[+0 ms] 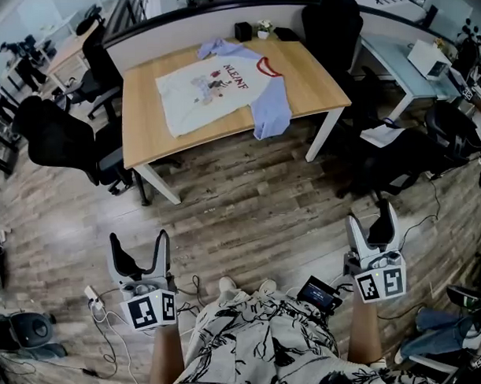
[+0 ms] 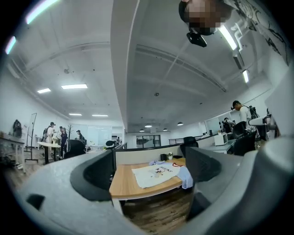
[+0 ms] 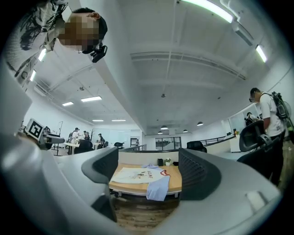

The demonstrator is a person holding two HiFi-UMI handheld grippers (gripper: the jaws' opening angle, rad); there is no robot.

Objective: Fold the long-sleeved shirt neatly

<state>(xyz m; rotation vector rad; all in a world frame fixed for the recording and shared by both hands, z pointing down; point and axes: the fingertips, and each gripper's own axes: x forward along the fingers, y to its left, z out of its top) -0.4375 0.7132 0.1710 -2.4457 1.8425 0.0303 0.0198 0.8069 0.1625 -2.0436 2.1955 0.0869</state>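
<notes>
Grey left gripper, right gripper, black-printed garment

Wood desk: shirt spread flat, box, plant.

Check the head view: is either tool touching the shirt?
No: the left tool and right tool hover above the floor, apart from the table where the shirt lies.

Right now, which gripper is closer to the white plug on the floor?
Left. In the head view the left gripper hangs just up and right of the white plug. The right gripper is far off, on the person's other side.
</notes>
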